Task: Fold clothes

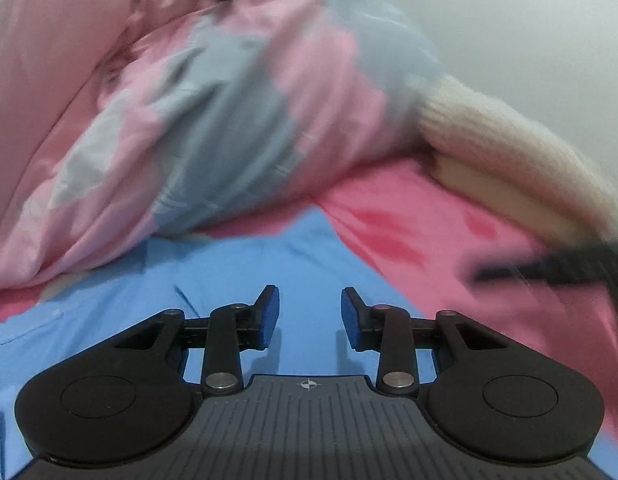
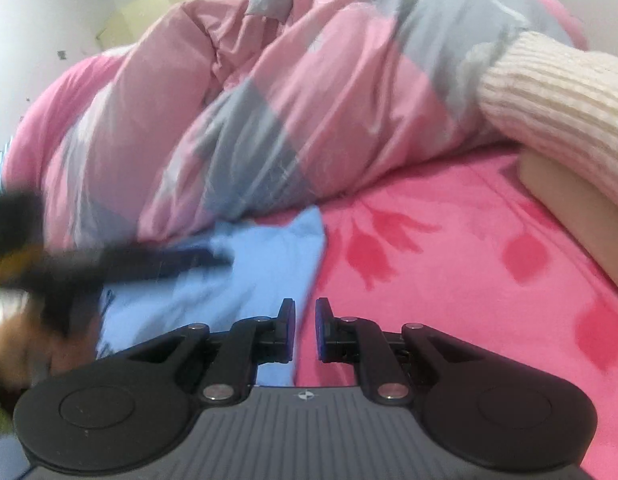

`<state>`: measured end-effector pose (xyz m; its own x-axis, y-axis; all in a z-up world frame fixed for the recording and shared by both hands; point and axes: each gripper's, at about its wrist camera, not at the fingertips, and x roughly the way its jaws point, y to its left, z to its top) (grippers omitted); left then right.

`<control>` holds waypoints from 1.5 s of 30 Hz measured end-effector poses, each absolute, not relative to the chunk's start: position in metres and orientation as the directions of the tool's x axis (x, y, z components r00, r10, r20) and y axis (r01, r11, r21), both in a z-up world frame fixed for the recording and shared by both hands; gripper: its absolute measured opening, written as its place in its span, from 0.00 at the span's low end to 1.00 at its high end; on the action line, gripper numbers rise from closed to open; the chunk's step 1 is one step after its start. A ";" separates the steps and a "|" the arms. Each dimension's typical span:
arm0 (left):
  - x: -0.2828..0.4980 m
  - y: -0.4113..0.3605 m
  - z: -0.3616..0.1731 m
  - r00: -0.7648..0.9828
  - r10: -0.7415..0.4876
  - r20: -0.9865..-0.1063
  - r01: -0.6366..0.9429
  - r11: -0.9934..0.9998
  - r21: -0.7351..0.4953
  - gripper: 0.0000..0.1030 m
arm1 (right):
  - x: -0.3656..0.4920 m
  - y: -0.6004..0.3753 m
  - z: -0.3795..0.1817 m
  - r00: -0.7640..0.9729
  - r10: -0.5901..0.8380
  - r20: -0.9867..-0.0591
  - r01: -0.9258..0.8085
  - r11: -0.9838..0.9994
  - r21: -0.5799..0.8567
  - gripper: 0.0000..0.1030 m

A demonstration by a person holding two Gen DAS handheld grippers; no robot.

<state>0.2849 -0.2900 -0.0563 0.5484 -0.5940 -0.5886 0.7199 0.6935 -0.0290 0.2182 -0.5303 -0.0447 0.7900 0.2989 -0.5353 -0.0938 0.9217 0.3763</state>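
A light blue shirt (image 1: 229, 272) lies flat on the pink flowered bedsheet (image 1: 429, 240). My left gripper (image 1: 310, 312) hovers over it, open, with nothing between the pads. In the right wrist view my right gripper (image 2: 305, 328) sits over the blue shirt's (image 2: 249, 272) right edge, where it meets the sheet (image 2: 469, 280). Its jaws stand a narrow gap apart and hold nothing. Each gripper shows in the other's view as a black blur: the right gripper (image 1: 549, 270) at the right edge, the left gripper (image 2: 121, 264) low on the shirt's far part.
A bulky pink and grey quilt (image 2: 269, 120) is heaped just behind the shirt. A cream ribbed knit (image 2: 549, 96) lies at the right on something beige (image 2: 569, 200). A pale wall (image 1: 509, 20) stands behind, and cardboard boxes (image 2: 169, 8) at the far left.
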 end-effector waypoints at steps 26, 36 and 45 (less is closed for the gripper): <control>0.263 -0.261 -0.077 0.494 -0.635 -0.594 0.723 0.679 -0.124 0.32 | 0.243 -0.533 -0.067 0.628 0.539 -0.561 -0.154 0.793 0.590 0.12; 0.237 -0.234 -0.048 0.551 -0.529 -0.645 0.636 0.767 -0.086 0.45 | 0.178 -0.567 -0.079 0.650 0.551 -0.524 0.065 0.646 0.760 0.16; 0.147 -0.164 0.034 0.632 -0.538 -0.558 0.596 0.798 -0.095 0.69 | 0.065 -0.546 0.002 0.727 0.560 -0.398 -0.052 0.623 0.781 0.25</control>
<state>0.1467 -0.1639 0.0340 0.6315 -0.5381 -0.5582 0.5958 0.7975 -0.0948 0.0648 -0.5460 0.0023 0.7270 0.5596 -0.3979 -0.0520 0.6226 0.7808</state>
